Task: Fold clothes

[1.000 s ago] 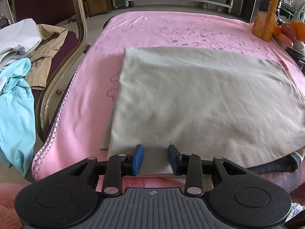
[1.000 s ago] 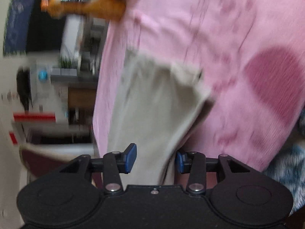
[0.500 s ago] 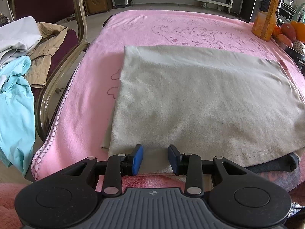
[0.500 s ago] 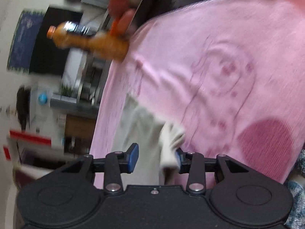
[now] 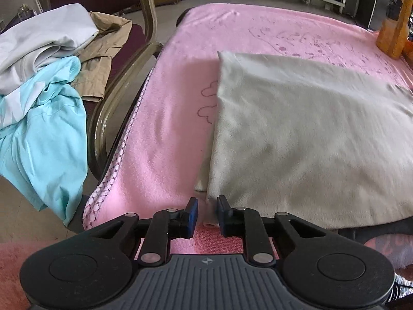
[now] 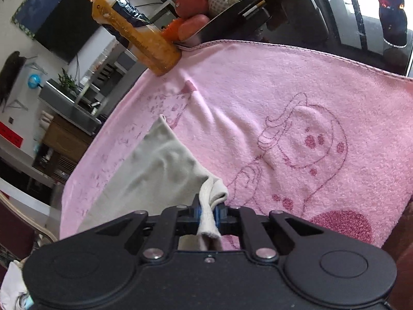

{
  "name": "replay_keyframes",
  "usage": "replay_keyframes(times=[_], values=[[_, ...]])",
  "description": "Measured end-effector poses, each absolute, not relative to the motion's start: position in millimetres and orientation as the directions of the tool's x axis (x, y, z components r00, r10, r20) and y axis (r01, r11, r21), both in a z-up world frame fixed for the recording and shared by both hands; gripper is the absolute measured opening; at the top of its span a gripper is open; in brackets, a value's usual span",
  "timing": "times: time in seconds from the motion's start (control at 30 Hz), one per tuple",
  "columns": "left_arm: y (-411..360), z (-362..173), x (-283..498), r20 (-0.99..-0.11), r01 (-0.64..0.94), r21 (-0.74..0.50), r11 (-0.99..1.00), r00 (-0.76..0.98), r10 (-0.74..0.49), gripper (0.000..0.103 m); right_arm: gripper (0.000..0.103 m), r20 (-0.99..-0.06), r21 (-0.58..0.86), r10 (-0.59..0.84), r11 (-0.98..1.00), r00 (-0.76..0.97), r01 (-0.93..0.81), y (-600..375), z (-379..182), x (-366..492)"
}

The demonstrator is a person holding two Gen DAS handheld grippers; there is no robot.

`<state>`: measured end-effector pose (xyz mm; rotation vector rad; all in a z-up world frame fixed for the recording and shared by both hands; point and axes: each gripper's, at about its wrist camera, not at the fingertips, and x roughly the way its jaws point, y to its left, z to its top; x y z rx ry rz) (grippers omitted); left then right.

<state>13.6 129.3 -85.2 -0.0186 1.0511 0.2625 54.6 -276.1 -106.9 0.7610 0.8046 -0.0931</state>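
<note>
So both grippers have just been closing: the right gripper (image 6: 206, 213) is pinched tight on the grey shirt's (image 5: 309, 129) corner, while the left gripper (image 5: 206, 213) sits narrowly apart around the near corner on the pink towel (image 5: 167, 142), probably setting up the next fold.

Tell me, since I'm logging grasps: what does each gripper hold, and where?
Right gripper: shut on a bunched corner of the beige cloth. Left gripper: has been closing at the cloth's near corner, pads not yet pressing it.
</note>
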Motion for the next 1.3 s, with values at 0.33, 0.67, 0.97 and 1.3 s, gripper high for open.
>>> replay_keyframes(times=[0.33, 0.67, 0.97, 1.3], values=[[155.3, -42.1, 0.1, -0.842, -0.17, 0.053, 0.984, 0.523, 0.136, 0.032, 0.007, -0.58, 0.308, 0.114, 0.947, 0.806, 0.087, -178.3, -21.2, 47.6], [217.1, -24.8, 7.6, -0.822, -0.256, 0.053, 0.965, 0.538, 0.188, 0.033, 0.007, -0.567, -0.012, 0.322, 0.917, 0.758, -0.399, 18.2, -18.3, 26.2], [230.6, -29.0, 2.2, -0.815, -0.307, -0.004, 0.952, 0.552, 0.175, 0.034, 0.007, -0.739, 0.008, 0.367, 0.843, 0.565, -0.537, 84.6, -79.2, 36.4], [232.9, -25.8, 2.2, -0.806, -0.337, -0.051, 0.94, 0.569, 0.161, 0.034, 0.006, -0.639, 0.141, 0.486, 0.836, 0.596, -0.531, 74.1, -40.7, 32.6]])
